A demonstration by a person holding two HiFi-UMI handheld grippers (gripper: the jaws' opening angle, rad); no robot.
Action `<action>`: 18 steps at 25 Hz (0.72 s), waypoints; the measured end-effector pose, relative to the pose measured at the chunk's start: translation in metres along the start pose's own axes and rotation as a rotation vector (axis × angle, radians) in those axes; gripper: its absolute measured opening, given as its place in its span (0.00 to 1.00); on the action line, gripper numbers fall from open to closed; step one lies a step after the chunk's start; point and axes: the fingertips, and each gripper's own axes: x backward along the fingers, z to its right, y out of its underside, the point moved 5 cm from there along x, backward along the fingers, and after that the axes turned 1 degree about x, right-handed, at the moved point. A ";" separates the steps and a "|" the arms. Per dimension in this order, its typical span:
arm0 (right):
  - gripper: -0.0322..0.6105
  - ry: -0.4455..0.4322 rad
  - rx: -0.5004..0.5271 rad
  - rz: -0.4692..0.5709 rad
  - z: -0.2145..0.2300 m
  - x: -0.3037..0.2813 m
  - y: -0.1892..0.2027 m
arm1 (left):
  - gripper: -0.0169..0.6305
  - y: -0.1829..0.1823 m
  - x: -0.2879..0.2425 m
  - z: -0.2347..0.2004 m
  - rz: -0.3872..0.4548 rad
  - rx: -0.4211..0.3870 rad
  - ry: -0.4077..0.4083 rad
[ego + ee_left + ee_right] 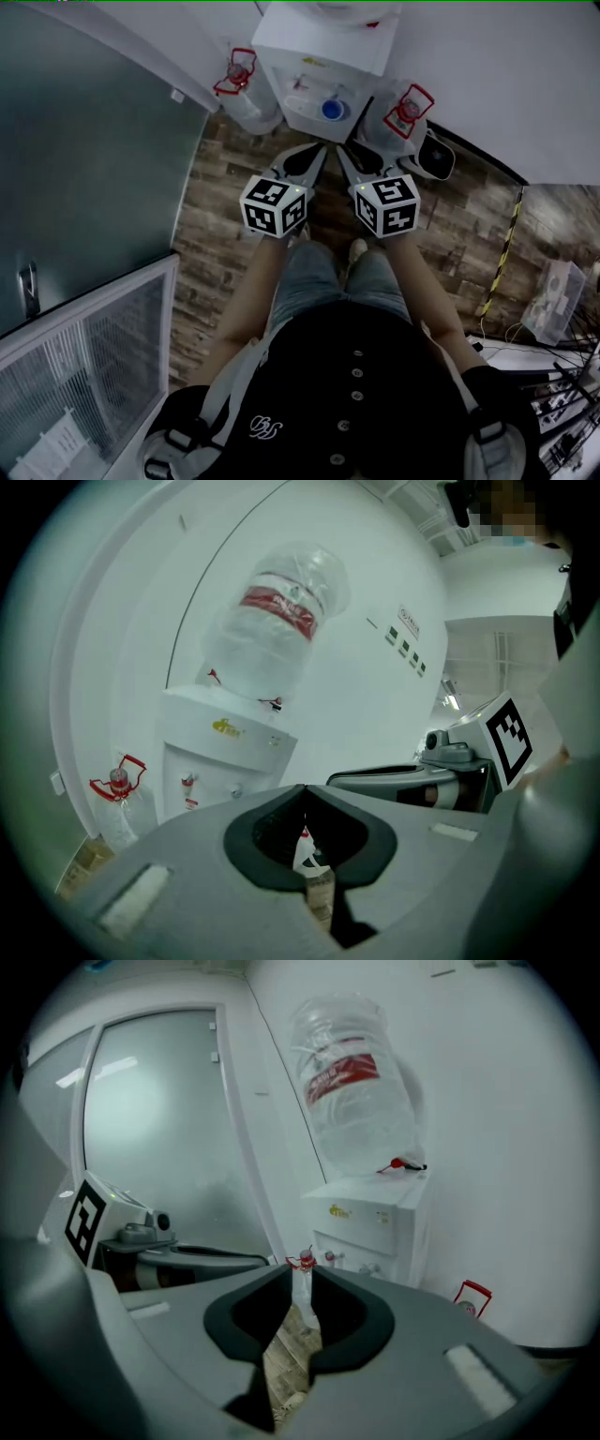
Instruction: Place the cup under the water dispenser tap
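Note:
The white water dispenser stands against the far wall with a big clear bottle on top. A blue cup sits in its front recess, below the taps. In the head view both grippers hang side by side in front of the dispenser, clear of the cup. My left gripper has its jaw tips meeting, with nothing between them. My right gripper shows a narrow gap between its jaws, also with nothing in it. The jaws hide the cup in both gripper views.
Red-framed bottles stand on each side of the dispenser, left and right. A glass door fills the left, a white and black object lies at the right, and a striped pole and cables sit farther right on the wood floor.

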 end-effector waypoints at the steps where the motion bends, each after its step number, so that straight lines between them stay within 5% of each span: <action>1: 0.12 -0.021 0.004 0.010 -0.002 0.007 -0.004 | 0.03 -0.004 0.002 0.006 0.008 -0.013 -0.003; 11: 0.05 -0.189 0.075 0.060 -0.024 0.066 -0.031 | 0.03 -0.023 0.023 0.063 0.095 -0.083 -0.036; 18: 0.05 -0.163 0.115 0.093 -0.021 0.102 -0.031 | 0.03 -0.024 0.032 0.103 0.110 -0.136 -0.039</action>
